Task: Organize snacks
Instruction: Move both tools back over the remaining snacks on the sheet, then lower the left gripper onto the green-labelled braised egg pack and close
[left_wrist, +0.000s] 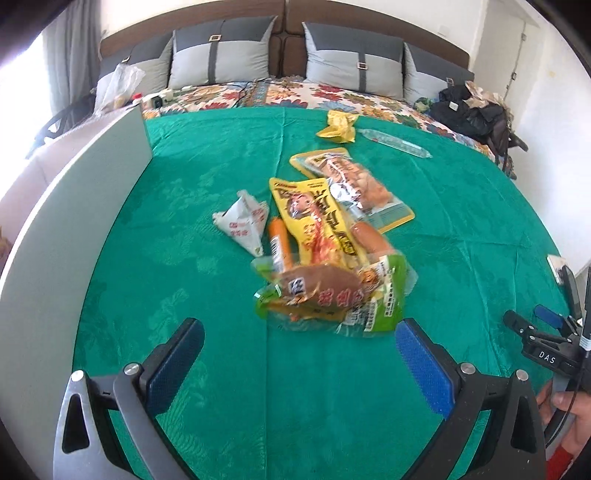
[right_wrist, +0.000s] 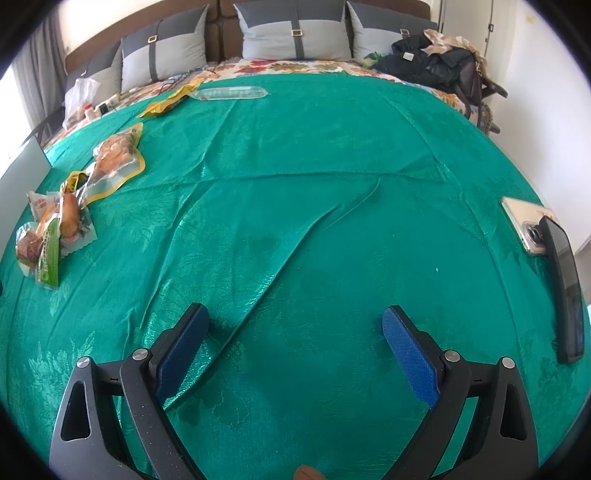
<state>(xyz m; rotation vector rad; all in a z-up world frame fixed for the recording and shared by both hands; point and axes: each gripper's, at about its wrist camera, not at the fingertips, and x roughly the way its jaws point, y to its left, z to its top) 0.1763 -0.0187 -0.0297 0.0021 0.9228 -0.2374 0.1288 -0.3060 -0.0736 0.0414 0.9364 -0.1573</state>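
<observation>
Green cloth (left_wrist: 184, 221) covers the bed; snack pile (left_wrist: 325, 251) heaped mid-cloth, just ahead of left gripper (left_wrist: 299, 339), fingers spread, empty. Packets likely light, crinkly, slippery; pinch a flat sealed edge of the green pouch (left_wrist: 380, 306), nearest. Right gripper (right_wrist: 295, 328) also spread, over bare cloth. Only the right view shows two phones (right_wrist: 554, 258); left view blurred.

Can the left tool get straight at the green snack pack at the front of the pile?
Probably yes. The left tool is open, and the green snack pack lies just ahead of it on the green cloth with nothing between.
</observation>
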